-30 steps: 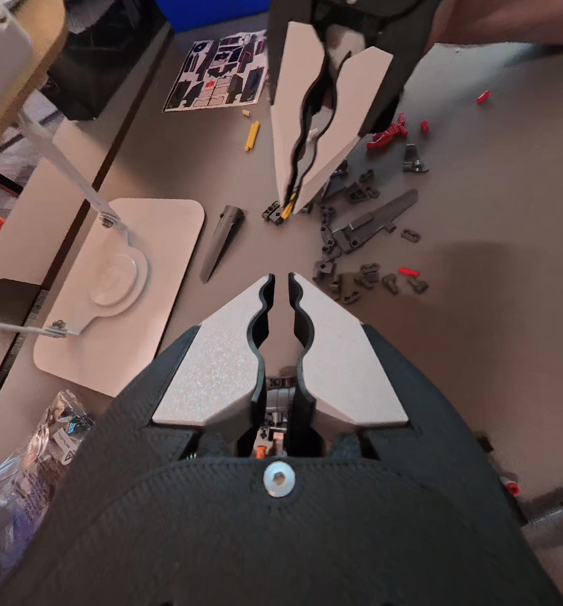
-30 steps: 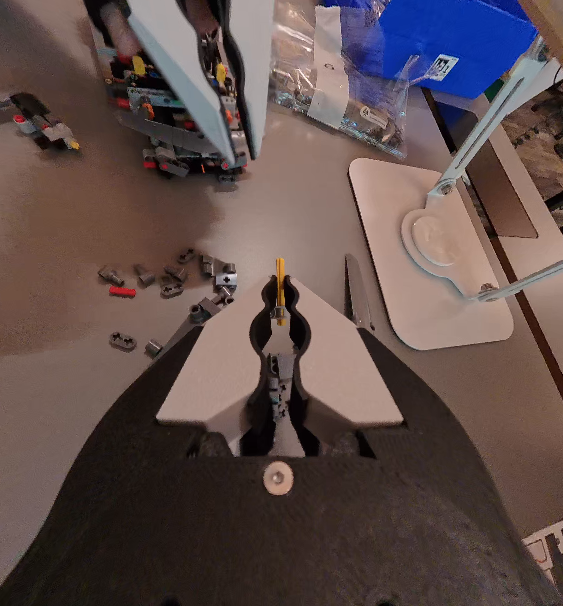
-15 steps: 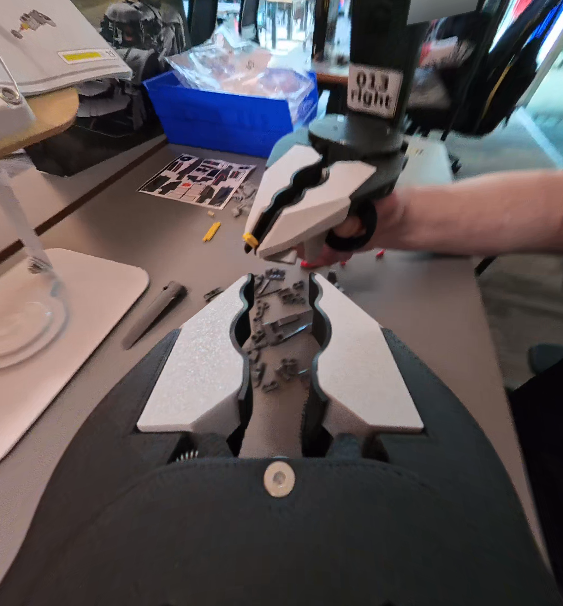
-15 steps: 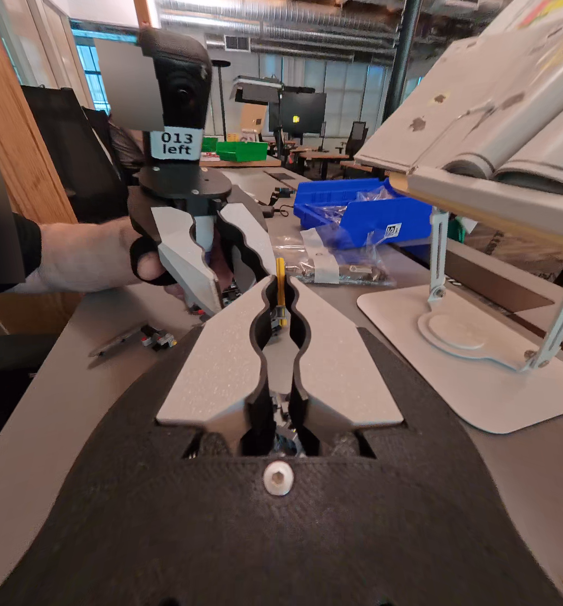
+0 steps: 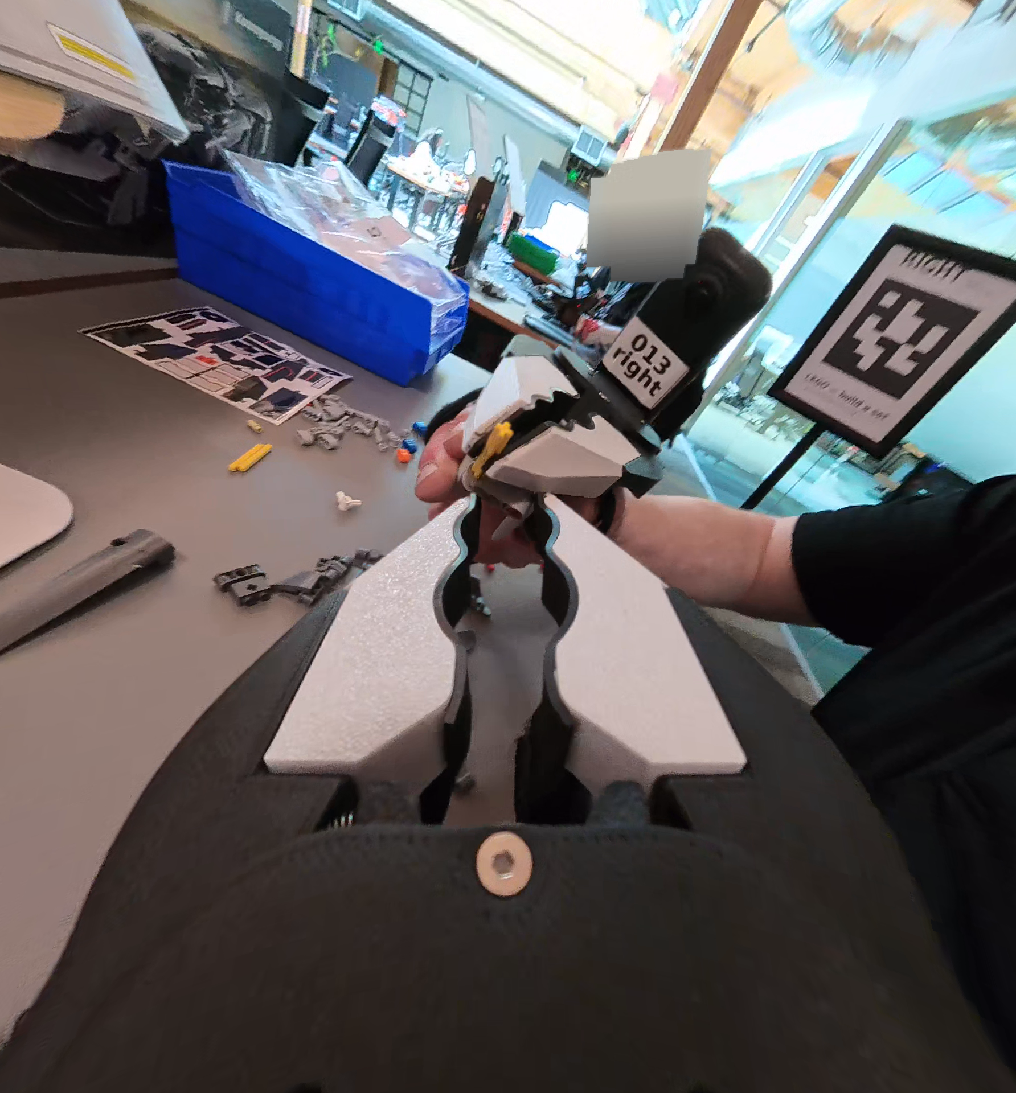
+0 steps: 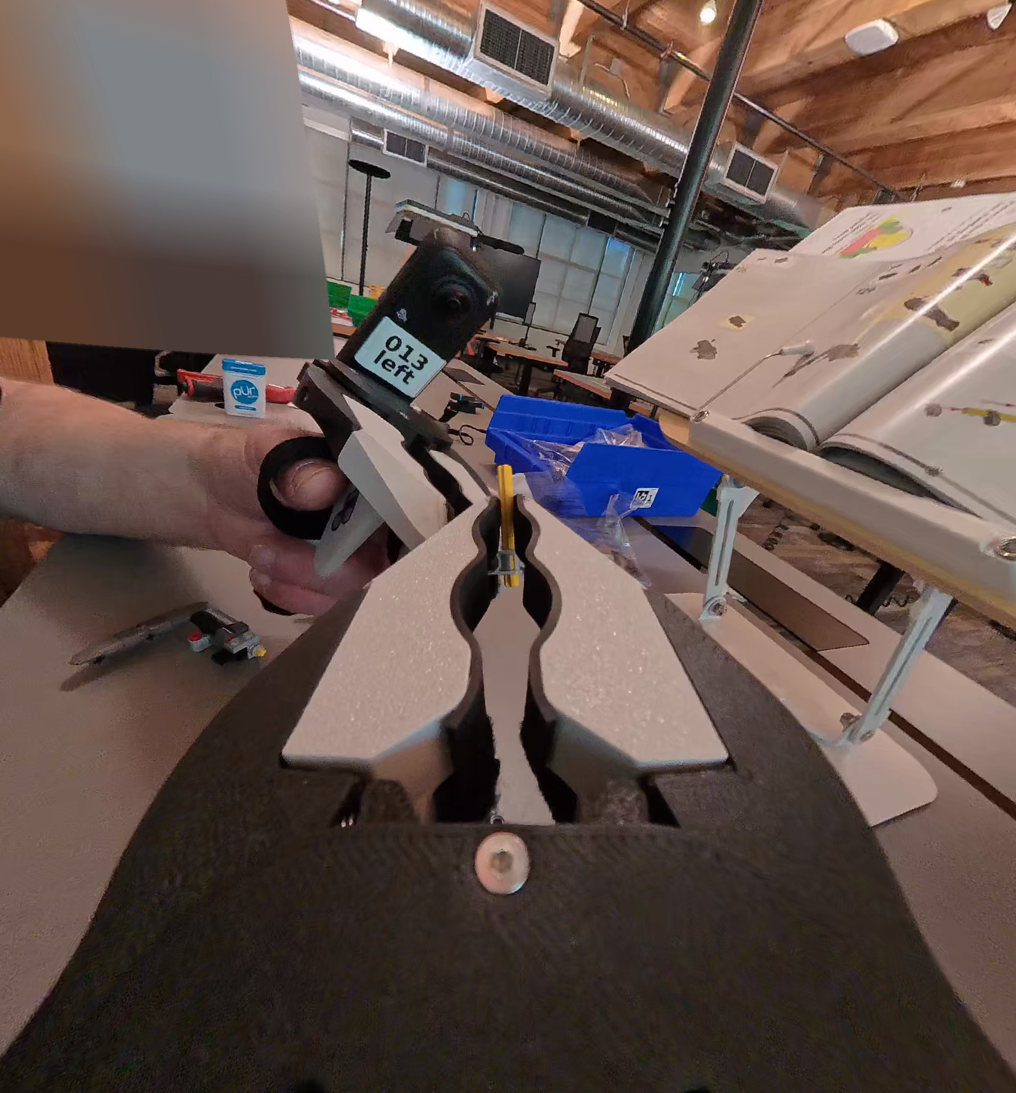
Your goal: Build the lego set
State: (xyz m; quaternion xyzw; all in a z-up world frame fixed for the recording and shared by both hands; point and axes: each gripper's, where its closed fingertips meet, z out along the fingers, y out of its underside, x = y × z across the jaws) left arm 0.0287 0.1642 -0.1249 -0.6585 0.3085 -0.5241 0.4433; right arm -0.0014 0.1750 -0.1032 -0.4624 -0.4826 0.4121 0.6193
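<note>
Right gripper [image 6: 504,503] at frame centre, fingers clamped on a yellow rod [image 6: 505,520] poking past the tips; left gripper [image 5: 502,514] fingers apart, empty, just beside; loose grey pieces [image 5: 292,585] on the counter [image 5: 139,473], left.

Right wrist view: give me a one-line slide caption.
Right gripper jaws shut on a yellow axle, raised above the table beside the left gripper.
</note>
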